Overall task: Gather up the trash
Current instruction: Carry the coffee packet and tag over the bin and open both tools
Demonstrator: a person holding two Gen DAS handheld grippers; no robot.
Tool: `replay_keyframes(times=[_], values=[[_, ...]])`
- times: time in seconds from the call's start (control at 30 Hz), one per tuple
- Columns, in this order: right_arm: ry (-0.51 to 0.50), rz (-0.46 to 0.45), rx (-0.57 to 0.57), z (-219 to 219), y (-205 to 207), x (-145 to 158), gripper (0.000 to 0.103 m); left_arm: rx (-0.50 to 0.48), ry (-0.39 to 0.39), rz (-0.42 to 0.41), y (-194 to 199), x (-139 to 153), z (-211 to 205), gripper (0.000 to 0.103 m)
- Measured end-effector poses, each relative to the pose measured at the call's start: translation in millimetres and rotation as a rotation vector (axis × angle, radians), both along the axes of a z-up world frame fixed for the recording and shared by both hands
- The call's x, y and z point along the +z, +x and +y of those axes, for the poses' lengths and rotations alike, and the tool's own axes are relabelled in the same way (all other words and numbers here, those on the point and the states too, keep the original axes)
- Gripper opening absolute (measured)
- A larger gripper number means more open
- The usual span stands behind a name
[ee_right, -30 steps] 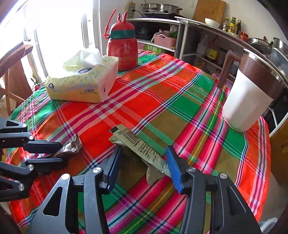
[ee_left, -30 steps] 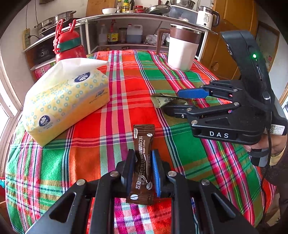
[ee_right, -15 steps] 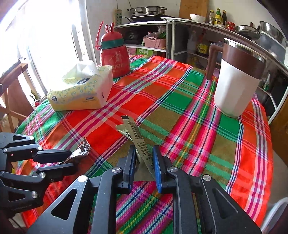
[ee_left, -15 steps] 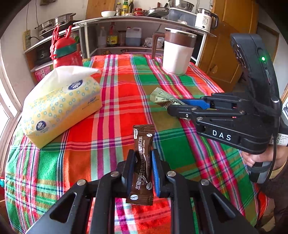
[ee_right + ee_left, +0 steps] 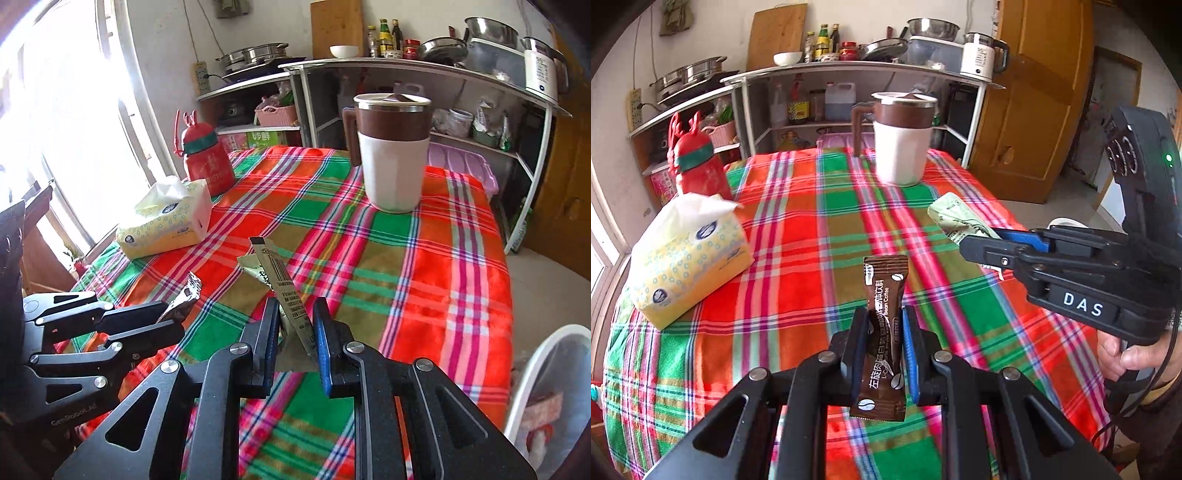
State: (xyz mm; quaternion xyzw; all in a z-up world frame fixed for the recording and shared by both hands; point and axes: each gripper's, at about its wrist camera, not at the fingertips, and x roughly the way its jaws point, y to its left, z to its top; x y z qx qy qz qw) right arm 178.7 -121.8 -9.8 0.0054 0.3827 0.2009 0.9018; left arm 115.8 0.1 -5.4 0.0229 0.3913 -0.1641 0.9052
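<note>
My left gripper (image 5: 882,325) is shut on a brown coffee sachet (image 5: 884,291) and holds it upright above the plaid tablecloth (image 5: 812,236). My right gripper (image 5: 295,325) is shut on a pale green wrapper (image 5: 284,291), lifted off the cloth. In the left wrist view the right gripper (image 5: 982,243) shows at the right with the green wrapper (image 5: 956,218) sticking out of it. In the right wrist view the left gripper (image 5: 162,317) shows at the left with the sachet's silver end (image 5: 186,299). A white trash bin (image 5: 554,387) stands on the floor beside the table at the lower right.
A yellow tissue pack (image 5: 683,258) lies at the left of the table, with a red bottle (image 5: 696,162) behind it. A white and brown mug (image 5: 903,138) stands at the far edge. Kitchen shelves (image 5: 849,74) stand behind the table.
My right gripper closed on the green wrapper and lifted it off the cloth. Both grippers rose and pulled back from the table. The left kept its hold on the sachet.
</note>
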Motion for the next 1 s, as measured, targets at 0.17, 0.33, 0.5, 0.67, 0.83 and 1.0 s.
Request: replay_keyframes(times=[0.17,0.33,0.5,0.67,0.83,1.0], values=[[0.003,-0.023,-0.076,-31.3,-20.4,10.7,0.019,-0.044,-0.012,-0.013,-3.1,8.9,-28.1,0.02],[0.026,-0.027,-0.155,-67.4,-36.2,17.6,0.019,-0.094,-0.018,-0.03,-7.5,18.0,-58.9,0.02],[0.043,-0.038,-0.222,-101.4,-54.2,22.9,0.019,-0.144,-0.02,-0.04,-10.2,24.8,-90.2,0.02],[0.044,-0.036,-0.296,-133.8,-68.2,25.4,0.019,-0.193,-0.025,-0.044,-13.5,29.5,-122.5,0.02],[0.036,-0.039,-0.372,-166.0,-84.4,25.4,0.019,-0.254,-0.026,-0.047,-16.6,32.3,-158.3,0.02],[0.026,-0.037,-0.449,-200.0,-99.7,26.6,0.019,-0.309,-0.017,-0.05,-18.4,32.4,-194.2,0.02]])
